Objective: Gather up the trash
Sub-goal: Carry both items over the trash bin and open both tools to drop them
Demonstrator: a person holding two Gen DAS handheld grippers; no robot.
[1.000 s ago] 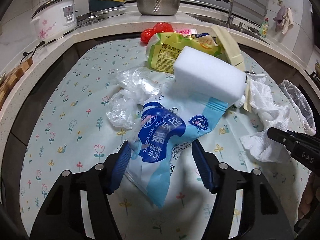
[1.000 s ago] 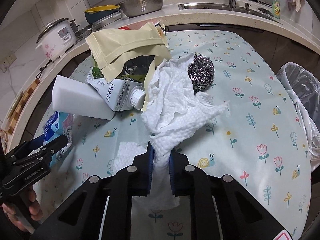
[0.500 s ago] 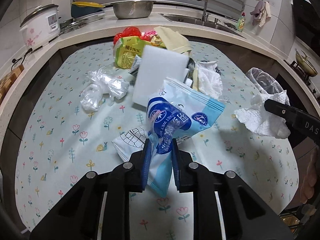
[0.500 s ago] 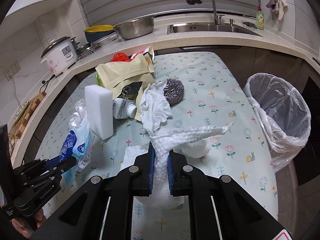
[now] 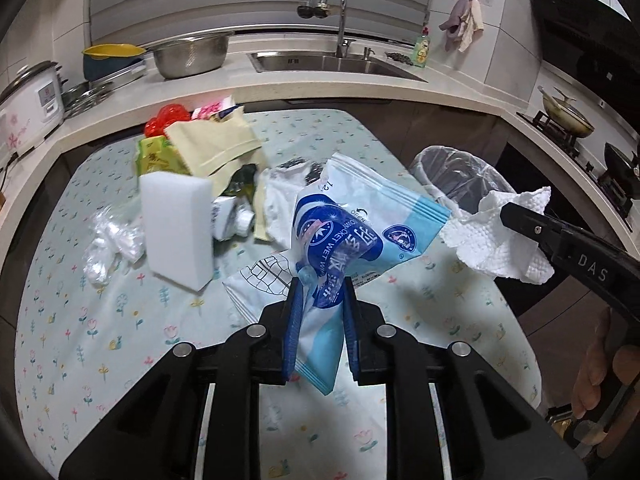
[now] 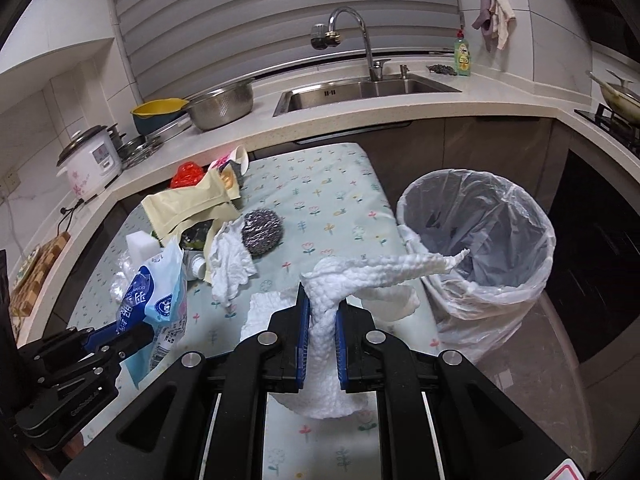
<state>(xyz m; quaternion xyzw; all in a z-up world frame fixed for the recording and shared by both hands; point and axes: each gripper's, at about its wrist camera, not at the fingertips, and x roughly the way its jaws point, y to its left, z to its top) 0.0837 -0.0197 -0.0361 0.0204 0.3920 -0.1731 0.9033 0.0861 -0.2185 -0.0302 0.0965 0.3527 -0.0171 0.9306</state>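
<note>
Kitchen counters ring my flower-print table (image 5: 120, 320); my left gripper (image 5: 320, 312) is clamped on the blue-and-white wet-wipe pouch (image 5: 352, 232), lifted clear for binning. Rightward, my right gripper (image 6: 321, 316) pinches the crumpled white paper towel (image 6: 376, 272) beside the plastic-lined waste bin (image 6: 480, 240), ready to drop.

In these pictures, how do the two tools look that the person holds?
Both are matte black. The left tool and the right tool each have two flat fingers lined with blue pads, on angular black bodies with round silver bolts. White letters "DAS" mark the right tool's side. No cable or sleeve shows.
</note>
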